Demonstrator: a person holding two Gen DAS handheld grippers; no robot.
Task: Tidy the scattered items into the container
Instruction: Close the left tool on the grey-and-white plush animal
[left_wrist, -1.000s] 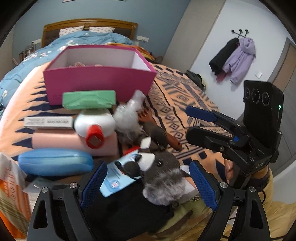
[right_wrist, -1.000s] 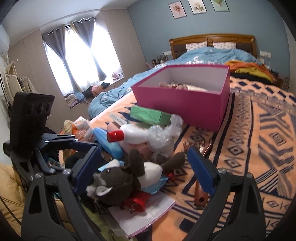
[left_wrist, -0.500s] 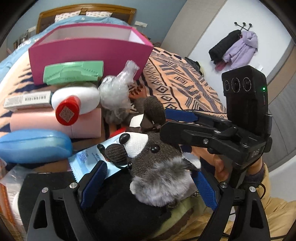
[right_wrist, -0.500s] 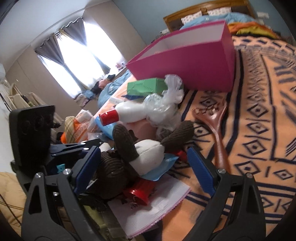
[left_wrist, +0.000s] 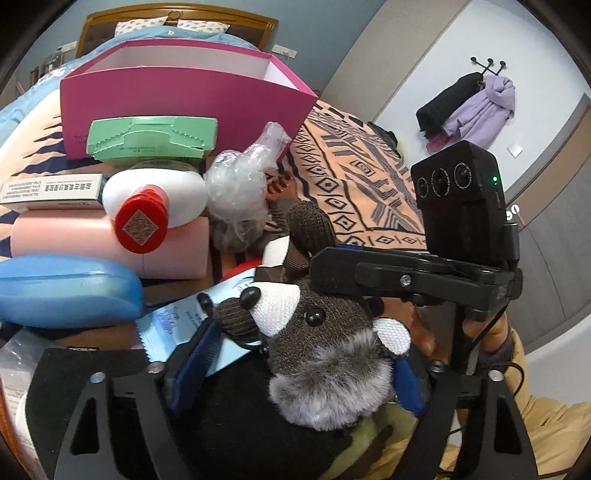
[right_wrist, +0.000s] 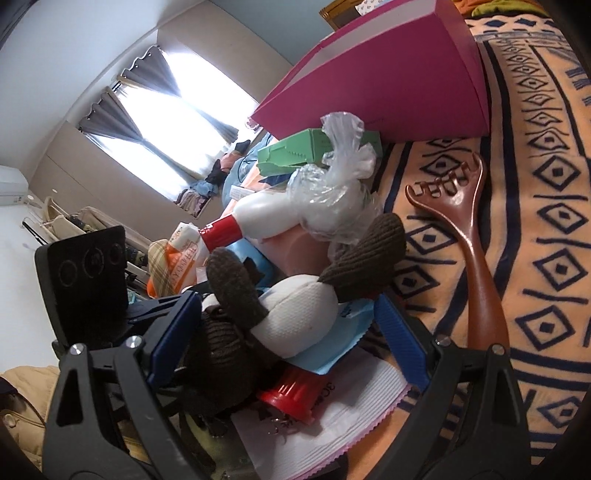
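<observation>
With the pink container (left_wrist: 184, 92) open at the far side of the patterned blanket (left_wrist: 354, 177), the left gripper (left_wrist: 295, 373) closes its jaws around the plush toy's (left_wrist: 317, 354) head while the right gripper's (right_wrist: 288, 332) wide jaws straddle its body, apparently to lift it together.

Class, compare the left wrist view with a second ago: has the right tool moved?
Yes. The right tool has swung in from the right across the patterned blanket, over the plush raccoon.

The pink box's (left_wrist: 177, 92) contents are hidden behind its wall; the plush raccoon (left_wrist: 317, 354) covers a red-capped item.
</observation>
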